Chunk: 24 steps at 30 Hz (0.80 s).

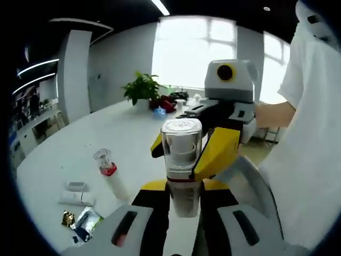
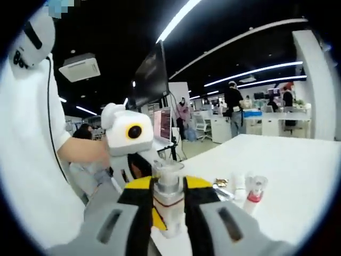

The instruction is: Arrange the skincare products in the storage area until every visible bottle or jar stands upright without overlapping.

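I hold one bottle (image 1: pixel 181 160) between both grippers, lifted above the tabletop (image 1: pixel 80 144). It has a clear, thick-walled cap with a white pump inside, a red band below it and a pale body. My left gripper (image 1: pixel 184 200) clamps its black and yellow fingers (image 1: pixel 152 200) on the body below the band. My right gripper (image 1: pixel 205 152) comes in from the far side and closes on the cap. In the right gripper view the same bottle (image 2: pixel 168 194) stands between my right gripper (image 2: pixel 168 205) fingers (image 2: pixel 137 205), with the left gripper (image 2: pixel 130 144) just behind it.

On the white tabletop a second bottle (image 1: pixel 109 173) with a clear cap and red band lies tilted, a white tube (image 1: pixel 76 198) and a small white box (image 1: pixel 76 185) near it, and some foil sachets (image 1: pixel 82 221) by the edge. At the far end stands a green plant (image 1: pixel 141 88) before a bright window (image 1: pixel 194 48). The room is an open office with ceiling light strips (image 2: pixel 256 72) and people at desks.
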{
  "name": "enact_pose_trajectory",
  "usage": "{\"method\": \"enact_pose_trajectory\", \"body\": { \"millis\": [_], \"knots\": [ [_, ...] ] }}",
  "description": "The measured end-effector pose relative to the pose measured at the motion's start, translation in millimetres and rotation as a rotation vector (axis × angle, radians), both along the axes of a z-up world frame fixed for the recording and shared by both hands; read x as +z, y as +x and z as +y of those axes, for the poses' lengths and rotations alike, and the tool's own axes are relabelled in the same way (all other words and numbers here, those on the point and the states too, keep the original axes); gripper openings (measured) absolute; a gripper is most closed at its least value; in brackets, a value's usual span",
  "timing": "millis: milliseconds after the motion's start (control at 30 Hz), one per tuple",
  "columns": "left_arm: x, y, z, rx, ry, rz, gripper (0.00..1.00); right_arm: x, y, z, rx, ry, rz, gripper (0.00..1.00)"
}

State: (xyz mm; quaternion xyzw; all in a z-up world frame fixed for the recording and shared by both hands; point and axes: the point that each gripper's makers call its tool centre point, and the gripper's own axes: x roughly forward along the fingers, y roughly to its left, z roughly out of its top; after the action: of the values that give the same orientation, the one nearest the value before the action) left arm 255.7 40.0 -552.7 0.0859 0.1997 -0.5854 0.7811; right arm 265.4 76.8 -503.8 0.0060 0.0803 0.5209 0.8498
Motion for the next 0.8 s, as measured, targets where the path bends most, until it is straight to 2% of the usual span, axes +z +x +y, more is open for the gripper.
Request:
{"method": "enact_pose_trajectory", "body": {
  "millis": [233, 533, 667, 800],
  "knots": [
    [-29.1, 10.5, 1.3, 0.052, 0.044, 0.024, 0.19, -27.1, 8.2, -1.1, -0.034, -0.064, 0.015, 0.21],
    [-60.7, 28.9, -3.0, 0.036, 0.098, 0.005, 0.19, -60.1, 26.3, -10.0, -0.116, -0.125, 0.034, 0.21],
    [-75.5, 35.4, -5.8, 0.027, 0.107, 0.038, 0.19, -72.9, 32.4, -12.2, -0.136, -0.151, 0.042, 0.21],
    [-89.1, 41.9, -7.5, 0.008, 0.128, 0.029, 0.19, -88.3, 39.4, -14.7, -0.155, -0.193, 0.045, 0.21]
  ]
}}
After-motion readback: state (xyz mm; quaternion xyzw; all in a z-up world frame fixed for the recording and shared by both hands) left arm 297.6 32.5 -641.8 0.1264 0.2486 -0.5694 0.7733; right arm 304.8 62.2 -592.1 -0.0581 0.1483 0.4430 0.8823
